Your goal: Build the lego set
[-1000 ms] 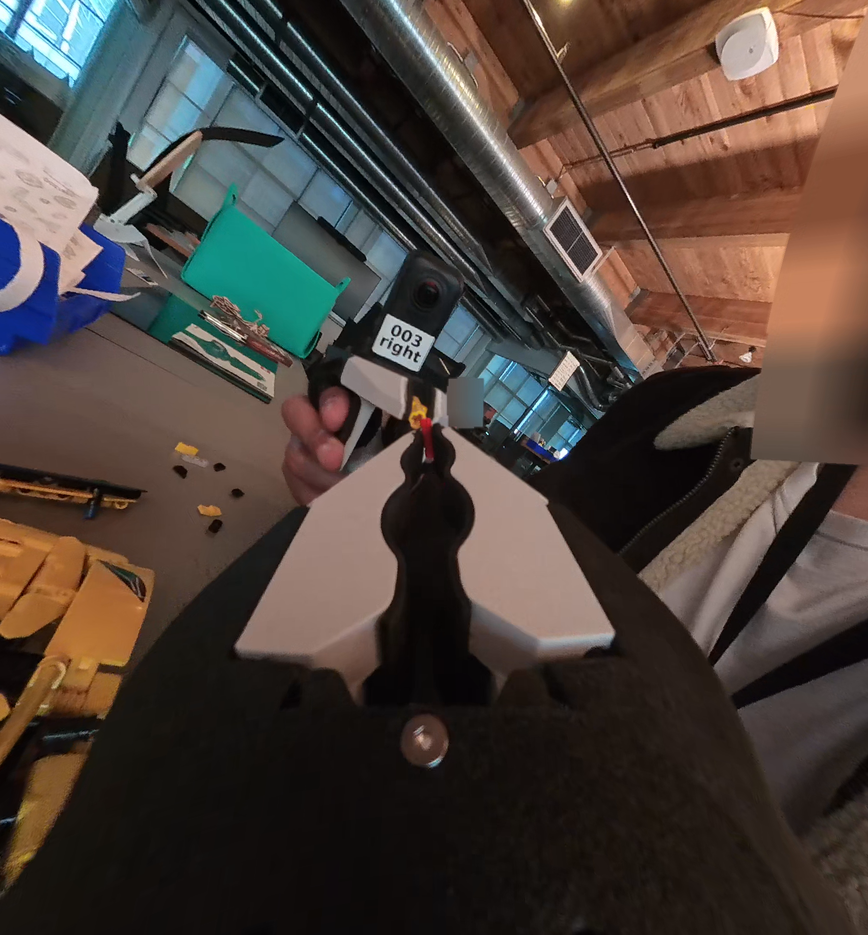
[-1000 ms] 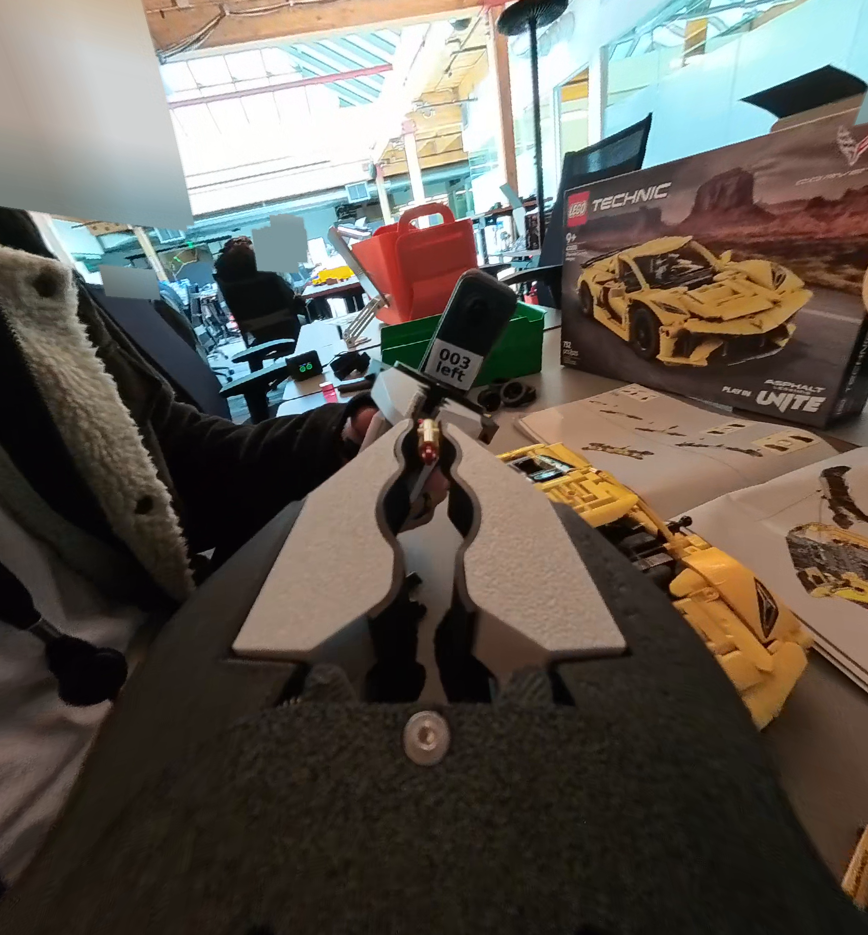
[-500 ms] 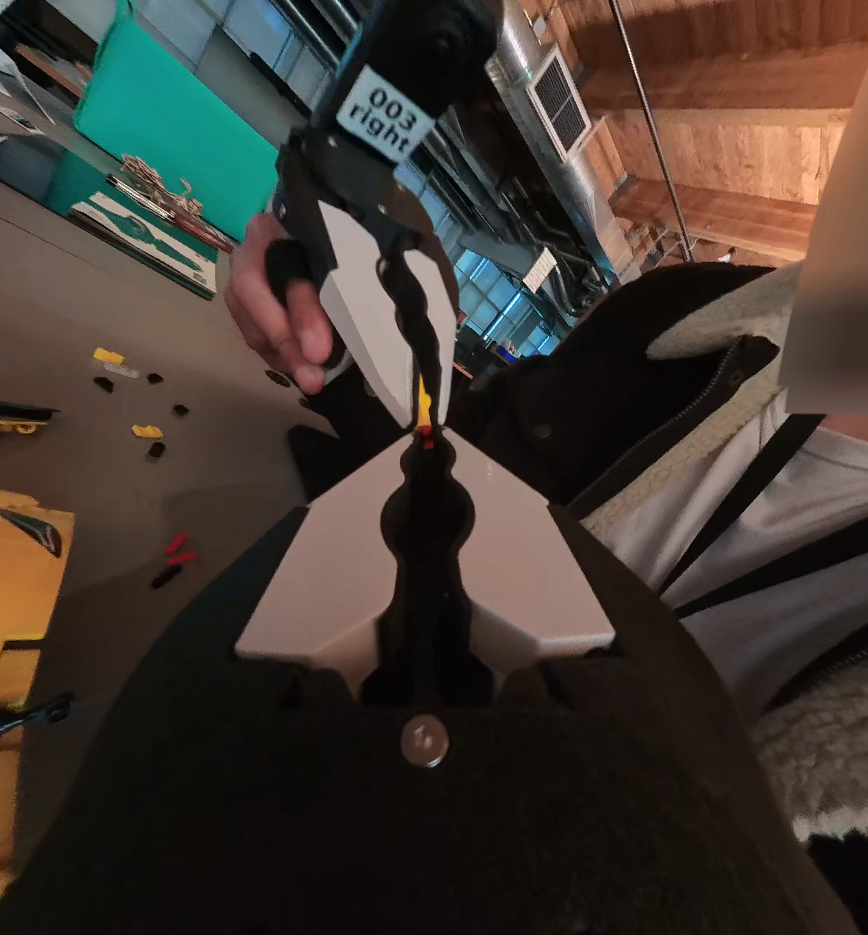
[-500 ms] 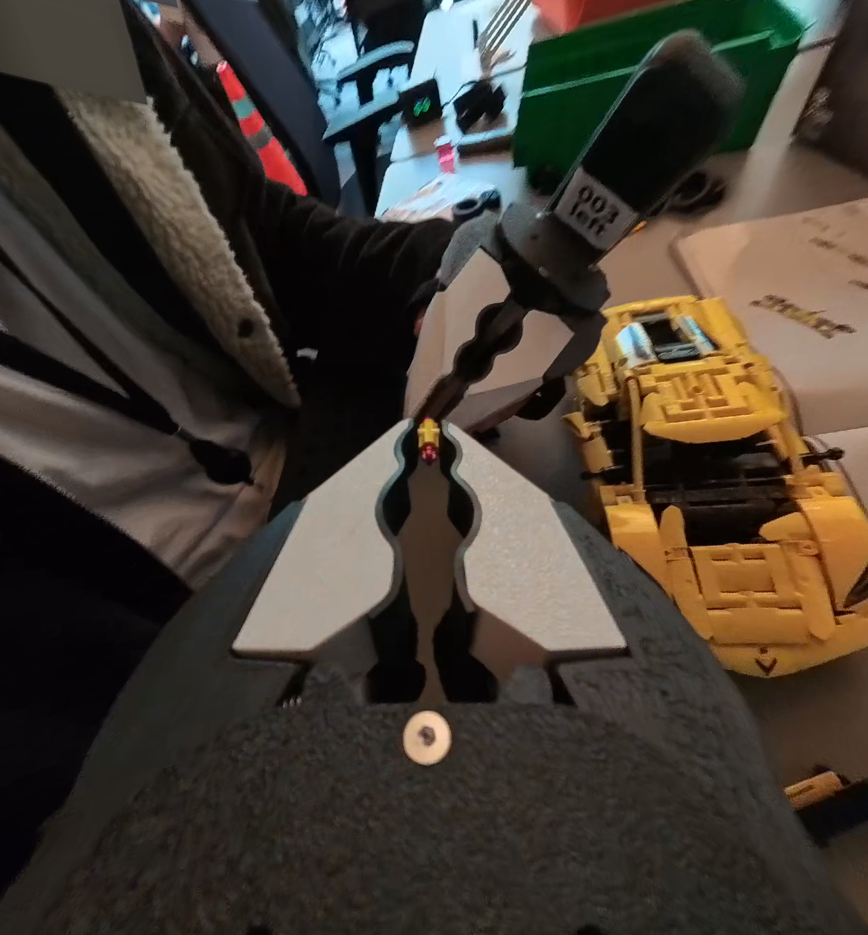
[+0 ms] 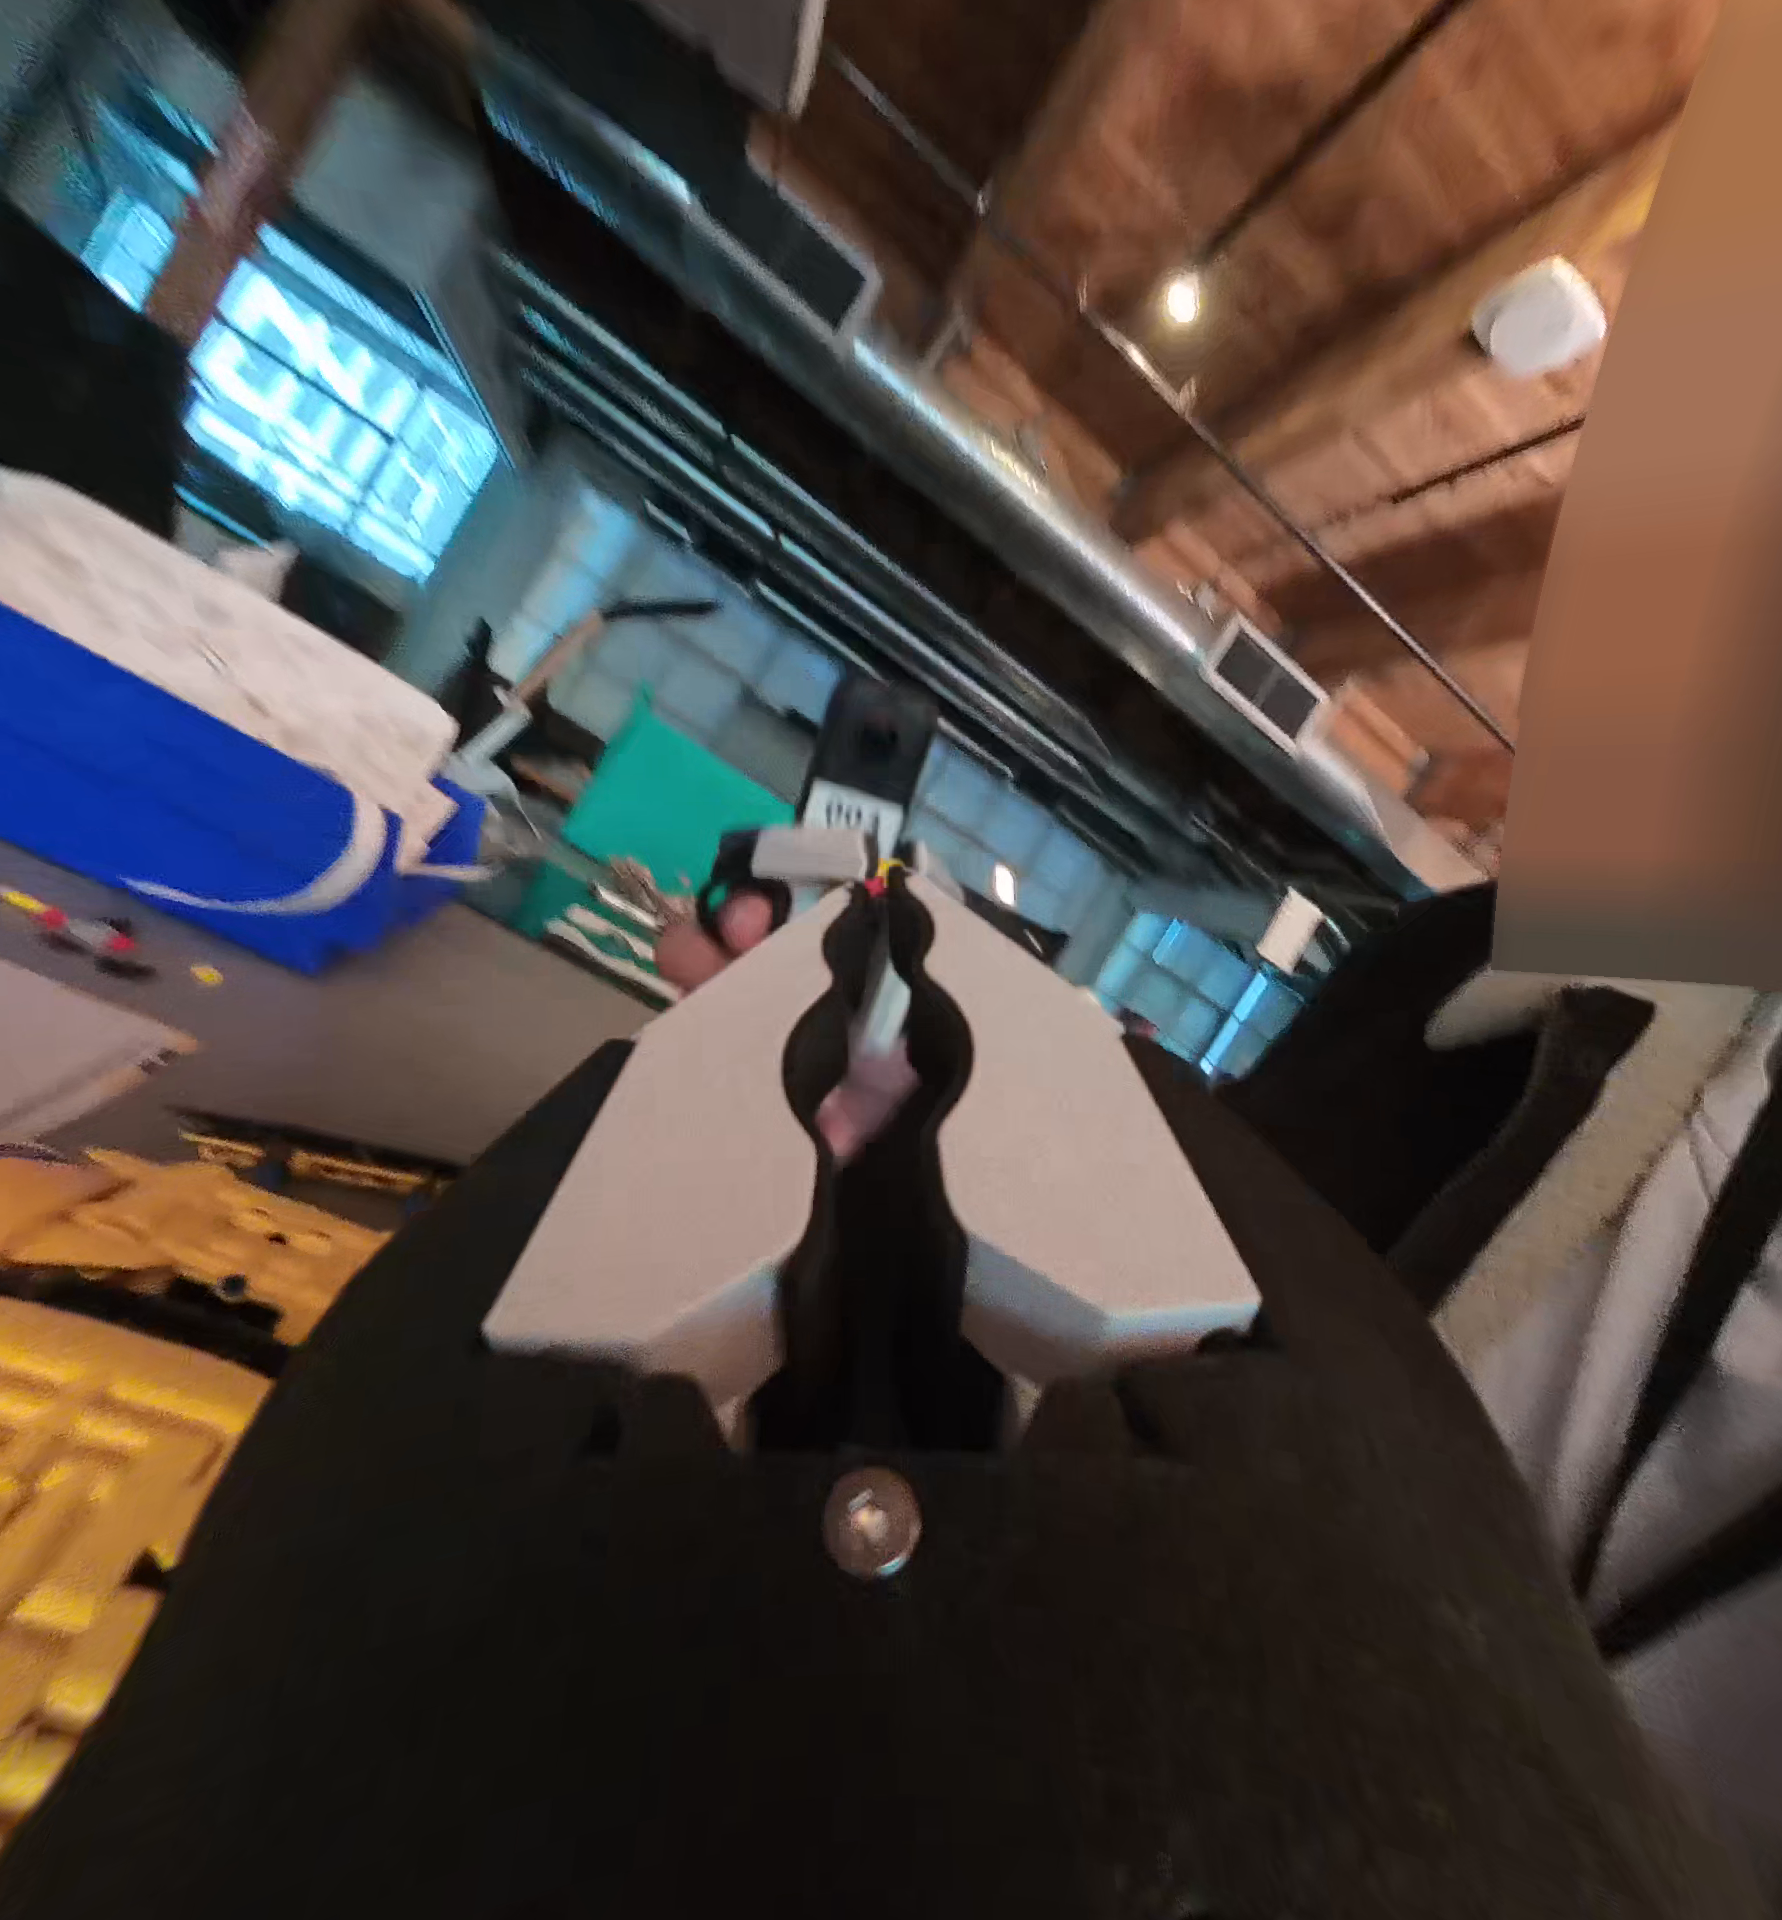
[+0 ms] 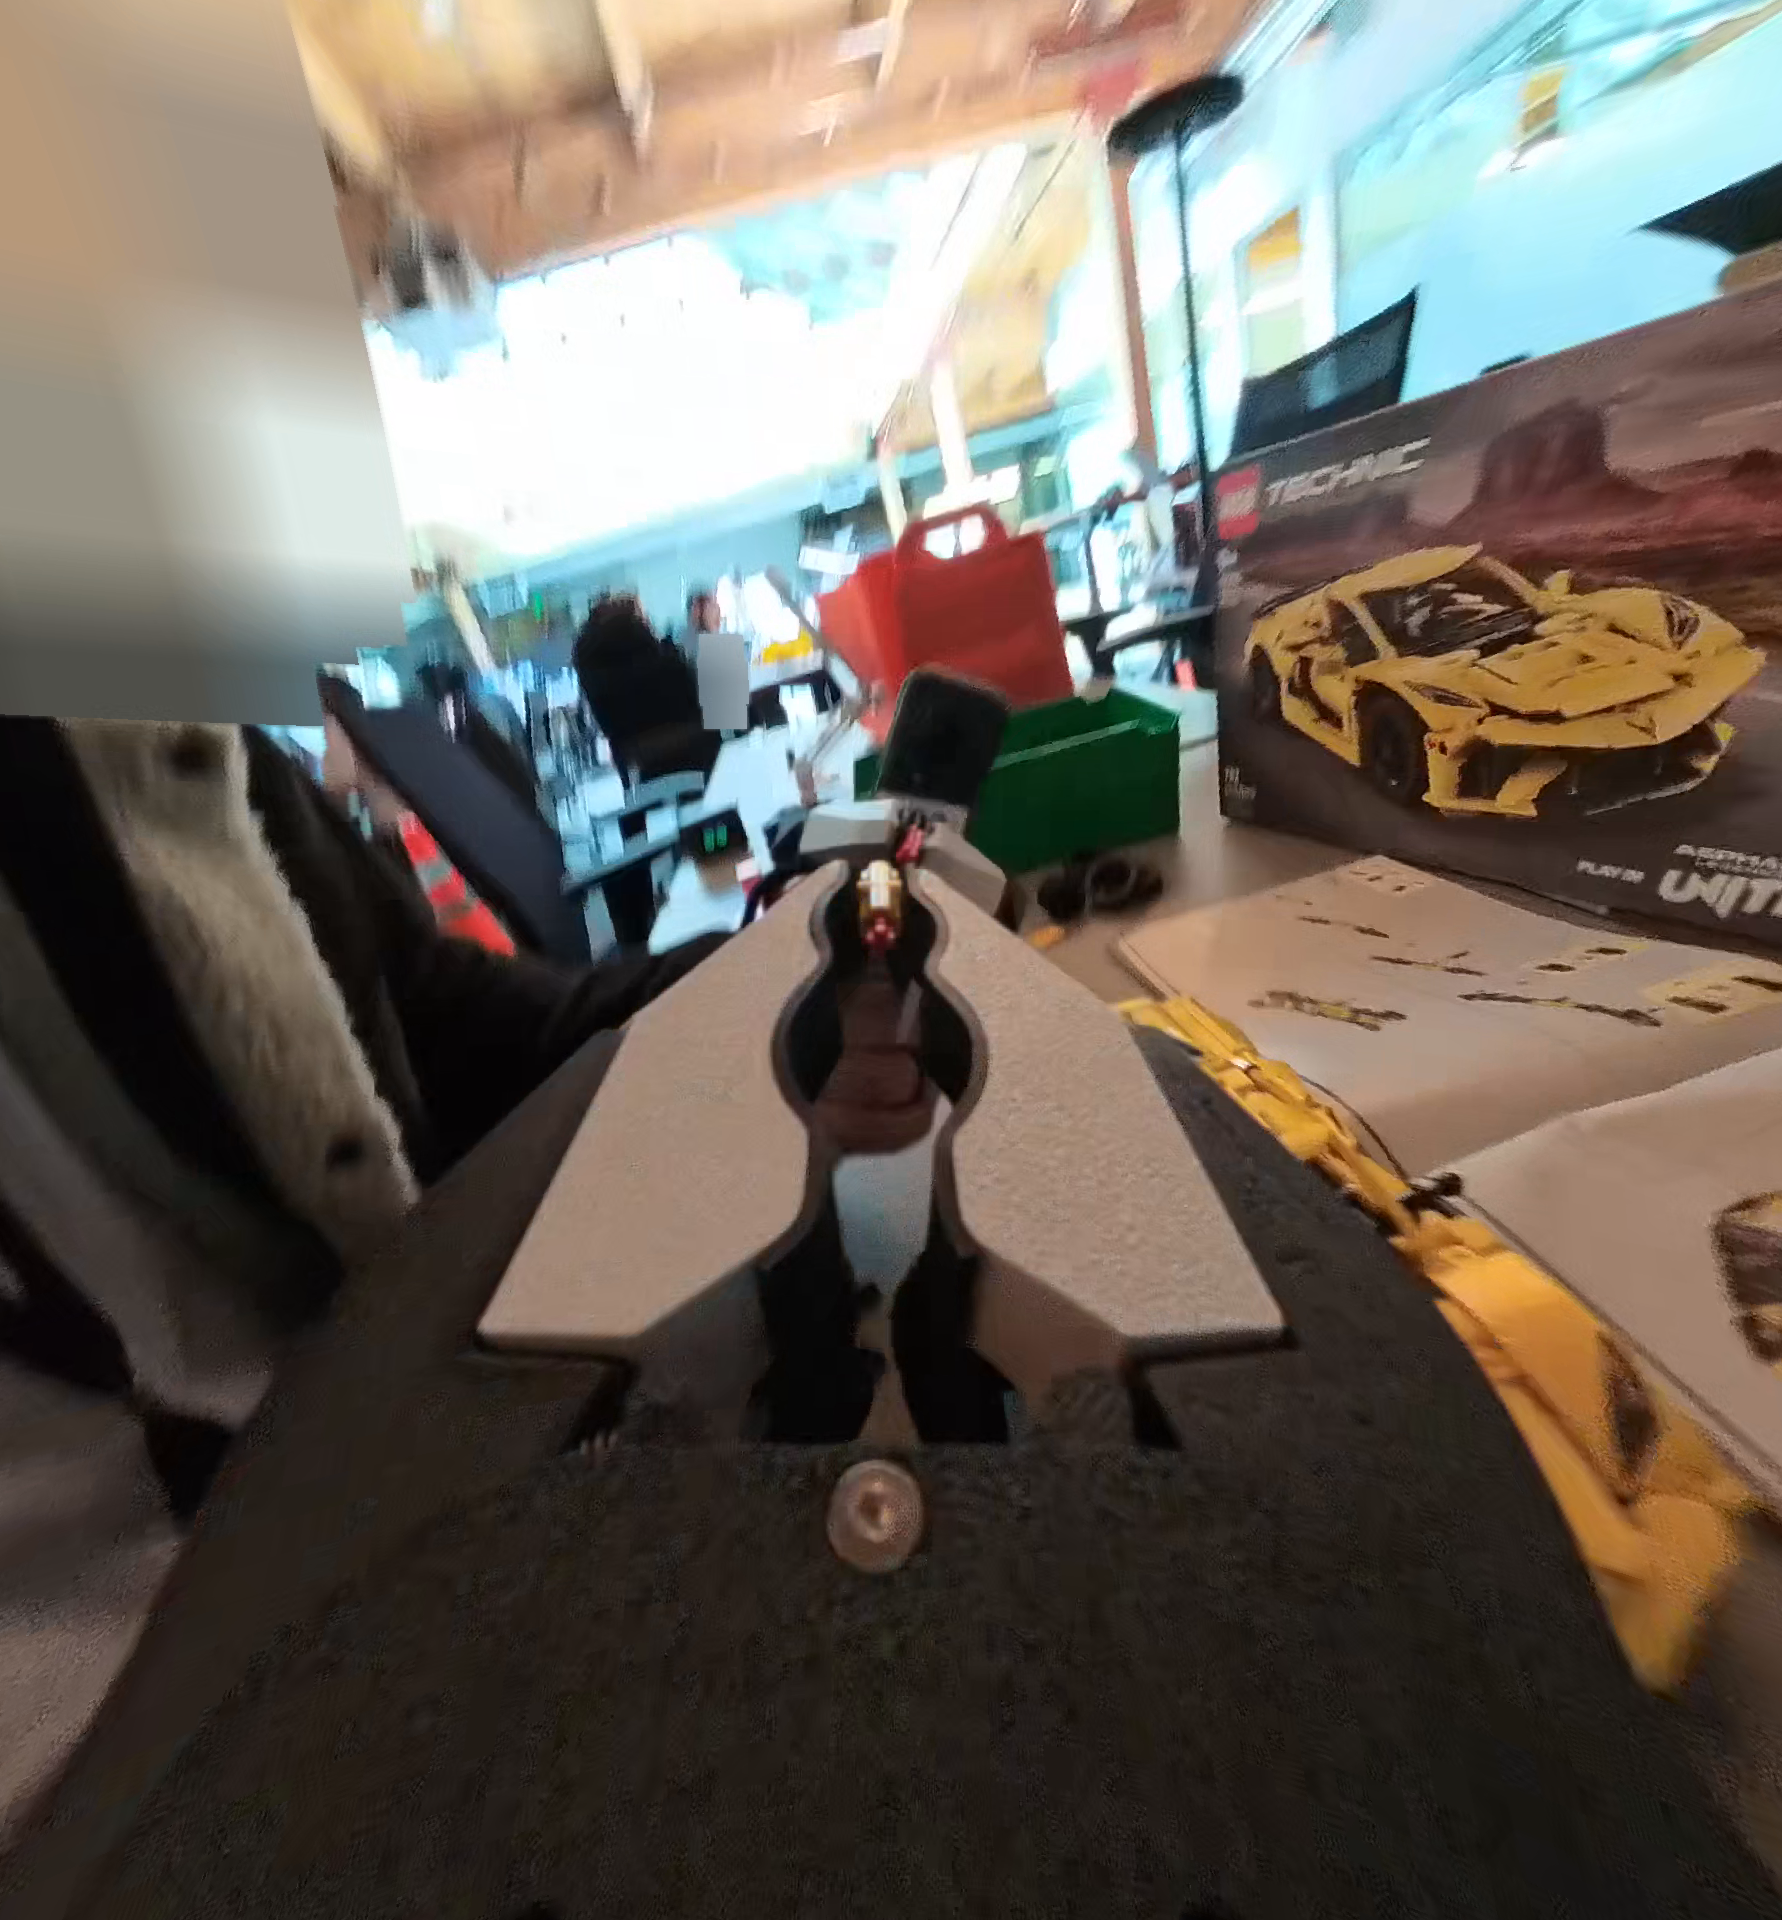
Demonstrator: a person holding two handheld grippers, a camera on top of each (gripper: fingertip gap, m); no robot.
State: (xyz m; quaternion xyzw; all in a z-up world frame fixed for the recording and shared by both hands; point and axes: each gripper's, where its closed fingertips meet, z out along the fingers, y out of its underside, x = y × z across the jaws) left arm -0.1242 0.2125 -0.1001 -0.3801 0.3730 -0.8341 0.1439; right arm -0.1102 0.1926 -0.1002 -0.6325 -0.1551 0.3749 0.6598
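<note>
Lego pieces are sitting pinched at the tips of both grippers, which are meeting nose to nose above the grey table [image 5: 367,1018]. Seen from the right wrist view, the right gripper [image 6: 882,896] is clamping a small yellow-and-red piece [image 6: 881,906] between its nearly closed tips, and the left gripper [image 6: 908,831] is facing it just beyond, touching or almost touching that piece. In the left wrist view the left gripper [image 5: 882,891] is narrowed down onto a tiny red-and-yellow bit [image 5: 879,883] at its very tips, though blur is making it hard to tell whether this is a separate part or the same piece shared by both tools. A hand [image 5: 721,930] is wrapping the handle of the right gripper [image 5: 809,857] across from it. On the table, the partly built yellow car [image 6: 1406,1278] is lying to the right of the right gripper and below it, beside open instruction booklets [image 6: 1469,987]. Behind the booklets, the set's box [image 6: 1531,665] is standing upright, with a green bin [image 6: 1074,774] to its left. In the left wrist view, a blue tub [image 5: 139,800] is resting farther back on the table, with small loose parts [image 5: 87,935] scattered in front of it.
</note>
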